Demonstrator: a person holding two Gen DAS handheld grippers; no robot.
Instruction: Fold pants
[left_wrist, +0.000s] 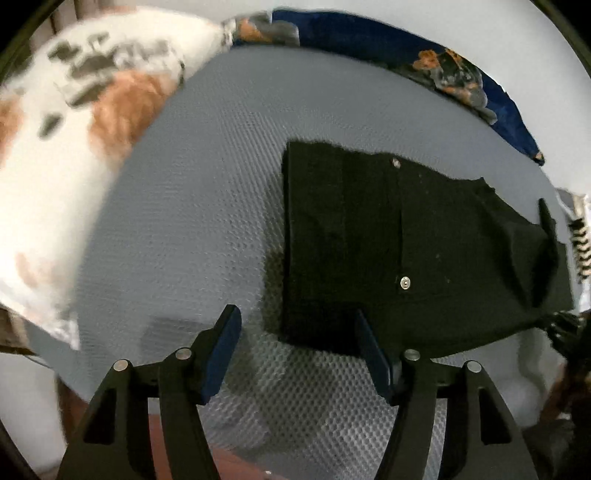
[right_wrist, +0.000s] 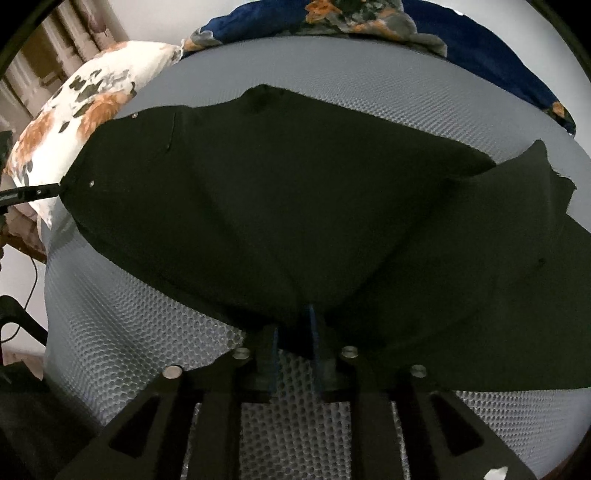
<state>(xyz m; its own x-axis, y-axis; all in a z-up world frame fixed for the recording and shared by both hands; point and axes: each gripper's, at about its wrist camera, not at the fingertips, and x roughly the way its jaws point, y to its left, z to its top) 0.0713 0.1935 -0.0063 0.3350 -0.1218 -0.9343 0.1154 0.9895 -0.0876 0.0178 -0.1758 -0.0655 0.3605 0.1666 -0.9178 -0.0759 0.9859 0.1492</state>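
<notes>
Left tool (left_wrist: 295, 332) hangs released, nothing between its pads, the black pants (left_wrist: 406, 240) just ahead on the grey bed (left_wrist: 203, 203). Right tool (right_wrist: 293, 325) pinches the pants' near edge.

Pants (left_wrist: 406, 240) on mattress (left_wrist: 207, 206)

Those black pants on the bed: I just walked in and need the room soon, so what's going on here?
A person is folding the black pants on the grey mattress with two handheld grippers. The left gripper is open above the waist edge, nothing between its fingers. The right gripper has pants fabric between its narrow jaws, though whether it is pinched is unclear. The pants still lie partly spread, one leg flopped out.
</notes>
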